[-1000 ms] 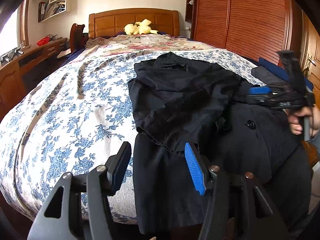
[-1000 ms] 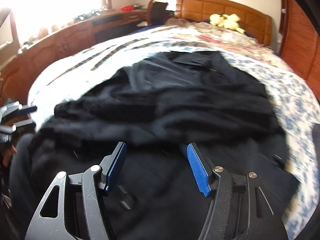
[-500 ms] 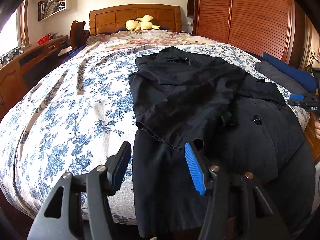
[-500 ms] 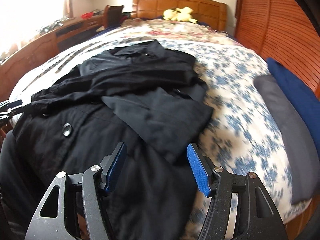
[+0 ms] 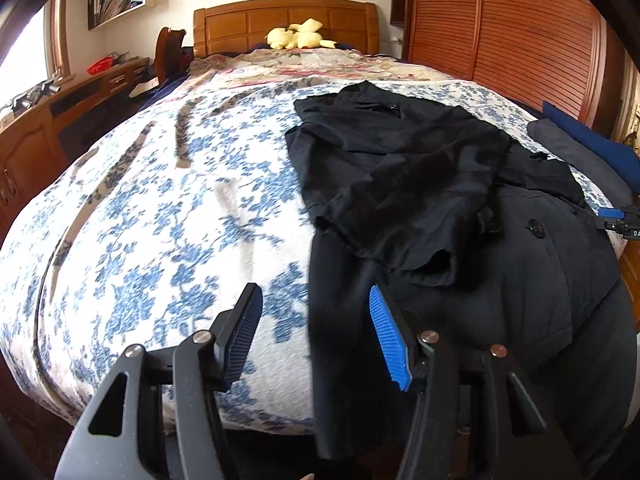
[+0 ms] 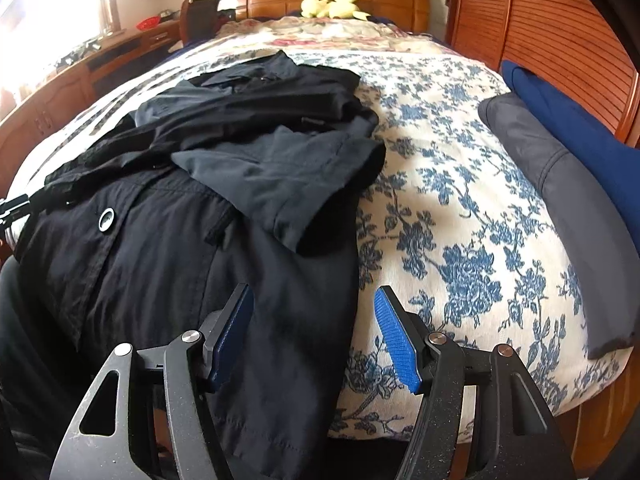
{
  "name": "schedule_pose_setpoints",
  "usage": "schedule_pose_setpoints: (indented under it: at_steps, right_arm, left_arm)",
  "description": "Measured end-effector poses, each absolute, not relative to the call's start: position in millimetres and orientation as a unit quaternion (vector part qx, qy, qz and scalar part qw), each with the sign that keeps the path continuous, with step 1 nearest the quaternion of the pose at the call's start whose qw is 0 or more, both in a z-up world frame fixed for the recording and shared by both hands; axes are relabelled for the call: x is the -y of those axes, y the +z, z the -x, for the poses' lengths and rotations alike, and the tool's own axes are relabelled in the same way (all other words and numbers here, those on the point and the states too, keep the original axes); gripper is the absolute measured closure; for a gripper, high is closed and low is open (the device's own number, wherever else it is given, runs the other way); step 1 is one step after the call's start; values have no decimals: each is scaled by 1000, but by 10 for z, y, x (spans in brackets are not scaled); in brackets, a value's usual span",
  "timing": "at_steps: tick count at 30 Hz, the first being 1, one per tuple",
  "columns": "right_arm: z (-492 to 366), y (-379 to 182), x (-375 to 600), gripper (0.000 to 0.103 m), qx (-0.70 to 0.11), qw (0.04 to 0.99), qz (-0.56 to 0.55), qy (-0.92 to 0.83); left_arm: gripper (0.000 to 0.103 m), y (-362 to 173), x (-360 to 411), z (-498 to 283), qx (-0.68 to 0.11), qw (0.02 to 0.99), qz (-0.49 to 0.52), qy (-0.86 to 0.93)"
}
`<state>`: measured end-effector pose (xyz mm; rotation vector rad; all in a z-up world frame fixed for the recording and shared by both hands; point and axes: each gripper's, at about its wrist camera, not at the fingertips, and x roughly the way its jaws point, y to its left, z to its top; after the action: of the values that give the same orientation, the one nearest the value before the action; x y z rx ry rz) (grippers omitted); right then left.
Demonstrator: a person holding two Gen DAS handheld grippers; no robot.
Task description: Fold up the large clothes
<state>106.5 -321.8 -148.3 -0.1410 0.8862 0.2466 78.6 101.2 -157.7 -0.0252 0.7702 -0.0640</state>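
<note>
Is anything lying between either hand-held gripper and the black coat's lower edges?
Nothing visible. The left hand-held gripper and right hand-held gripper each hover open just above an edge of the black coat, with only the floral bedspread alongside.

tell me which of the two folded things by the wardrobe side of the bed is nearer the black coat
The grey folded piece; it lies on the floral bedspread between the black coat and the blue folded piece.

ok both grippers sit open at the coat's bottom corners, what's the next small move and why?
Probably ease both down and close on the hem. The black coat lies with both sleeves already folded in and its bottom hanging off the bed. The left gripper and right gripper each straddle a side edge, pads not touching cloth, so nothing is held yet.
</note>
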Motion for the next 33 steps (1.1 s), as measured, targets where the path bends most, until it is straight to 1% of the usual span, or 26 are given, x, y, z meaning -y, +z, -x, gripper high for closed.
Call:
schedule_pose_setpoints:
  at_steps: [11, 12, 13, 14, 15, 16, 18, 20, 28, 33]
  right_arm:
    - [-1113, -1582, 3215, 38, -443, 884, 65, 131]
    - [-1102, -1587, 3188, 42, -443, 884, 68, 136]
    - [-1087, -1591, 3144, 48, -443, 882, 74, 146]
    - [-1068, -1594, 3093, 57, -441, 880, 84, 153]
    - [-1049, -1603, 3052, 61, -439, 879, 95, 158]
    - [-1037, -1606, 3021, 62, -438, 879, 102, 161]
    - [-1009, -1583, 2966, 71, -430, 880, 112, 166]
    - [-999, -1534, 2971, 73, -423, 884, 99, 173]
    - [-1012, -1585, 3014, 74, -437, 880, 77, 172]
    - [-1012, -1669, 2994, 73, -457, 867, 99, 170]
  left_arm:
    - [48, -1725, -1092, -803, -394, 918, 22, -29]
    - [48, -1727, -1090, -803, -394, 918, 22, -28]
    - [48, -1731, -1090, -803, -394, 918, 23, -27]
    - [48, -1734, -1089, -803, -393, 919, 23, -26]
    - [48, -1739, -1087, -803, -394, 919, 22, -26]
    - [48, -1741, -1083, -798, -394, 919, 20, -25]
    - [48, -1746, -1075, -794, -393, 919, 18, -24]
    - [48, -1745, -1062, -785, -395, 918, 18, -24]
    - [48, -1762, -1002, -670, -398, 916, 40, -40]
    - [49, -1795, -914, -632, -397, 915, 45, -63]
